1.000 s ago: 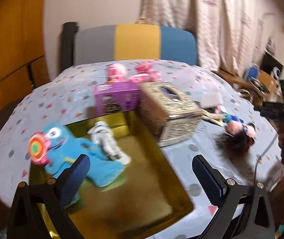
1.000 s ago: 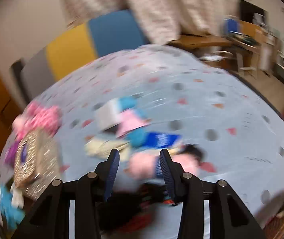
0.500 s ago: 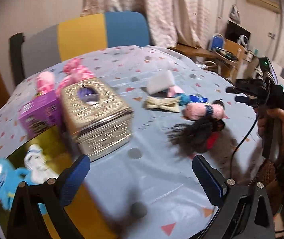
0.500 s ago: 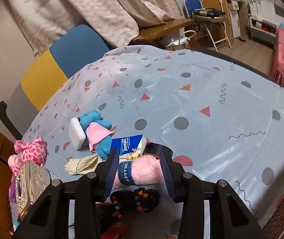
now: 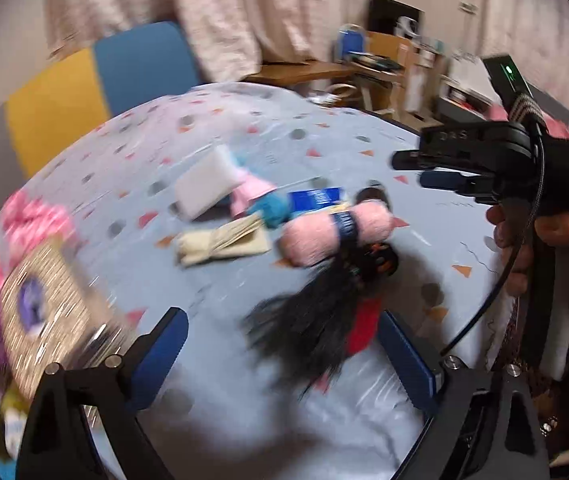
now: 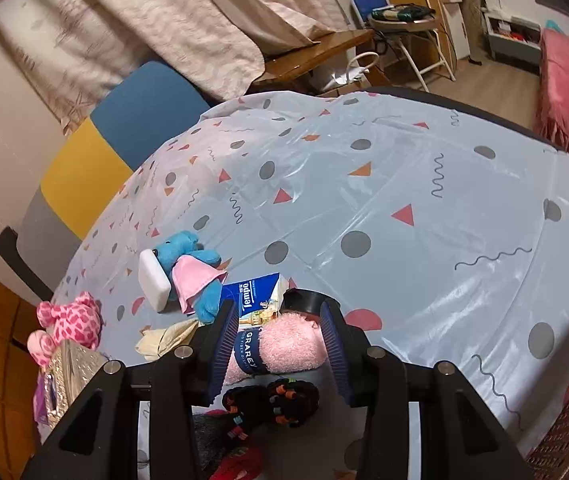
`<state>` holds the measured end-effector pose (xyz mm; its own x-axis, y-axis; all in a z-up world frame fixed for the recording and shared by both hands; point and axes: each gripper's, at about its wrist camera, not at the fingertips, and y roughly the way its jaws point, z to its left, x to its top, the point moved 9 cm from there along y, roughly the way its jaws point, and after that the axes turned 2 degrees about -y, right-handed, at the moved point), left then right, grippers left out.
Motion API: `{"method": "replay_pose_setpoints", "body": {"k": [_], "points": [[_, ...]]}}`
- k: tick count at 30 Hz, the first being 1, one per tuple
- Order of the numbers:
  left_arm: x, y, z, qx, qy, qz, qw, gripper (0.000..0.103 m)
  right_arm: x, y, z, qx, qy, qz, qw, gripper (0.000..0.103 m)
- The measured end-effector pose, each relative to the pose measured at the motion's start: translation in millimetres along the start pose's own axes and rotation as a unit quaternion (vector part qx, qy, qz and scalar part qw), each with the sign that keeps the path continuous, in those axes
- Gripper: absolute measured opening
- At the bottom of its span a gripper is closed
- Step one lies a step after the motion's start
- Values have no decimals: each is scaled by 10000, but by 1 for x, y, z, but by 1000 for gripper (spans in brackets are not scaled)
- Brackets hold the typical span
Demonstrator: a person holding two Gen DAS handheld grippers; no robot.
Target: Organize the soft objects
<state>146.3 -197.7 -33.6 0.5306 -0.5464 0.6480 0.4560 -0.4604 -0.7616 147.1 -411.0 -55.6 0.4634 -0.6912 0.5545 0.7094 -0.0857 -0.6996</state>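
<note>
Fingers of right gripper (image 6: 280, 344) straddle rolled pink fluffy towel (image 6: 284, 350) (not yet pinched); next, close; left gripper (image 5: 284, 356) wide, just narrowing.

Both wrist cameras are looking steeply down along their fingers at the counter (image 6: 424, 184). They are sharing the pink towel roll (image 5: 334, 234) (image 6: 284, 346), the right view sitting closer.
</note>
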Motion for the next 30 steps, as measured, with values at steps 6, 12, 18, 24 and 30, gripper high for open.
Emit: {"method": "replay_pose_setpoints", "body": {"k": [6, 12, 18, 24, 30], "points": [[23, 45, -36, -256, 795, 316, 9960, 93, 2, 0, -1, 79, 77, 11, 9999, 43], [28, 82, -52, -382, 1157, 733, 9898, 85, 1, 3, -3, 141, 171, 77, 9997, 43], [19, 117, -57, -592, 1067, 1272, 9843, 73, 0, 5, -1, 212, 183, 121, 9995, 43], [15, 135, -66, -820, 867, 1526, 9811, 34, 0, 6, -4, 184, 236, 133, 9995, 43], [20, 105, -59, -942, 406, 935, 9903, 32, 1, 7, -4, 205, 232, 130, 9994, 43]]}}
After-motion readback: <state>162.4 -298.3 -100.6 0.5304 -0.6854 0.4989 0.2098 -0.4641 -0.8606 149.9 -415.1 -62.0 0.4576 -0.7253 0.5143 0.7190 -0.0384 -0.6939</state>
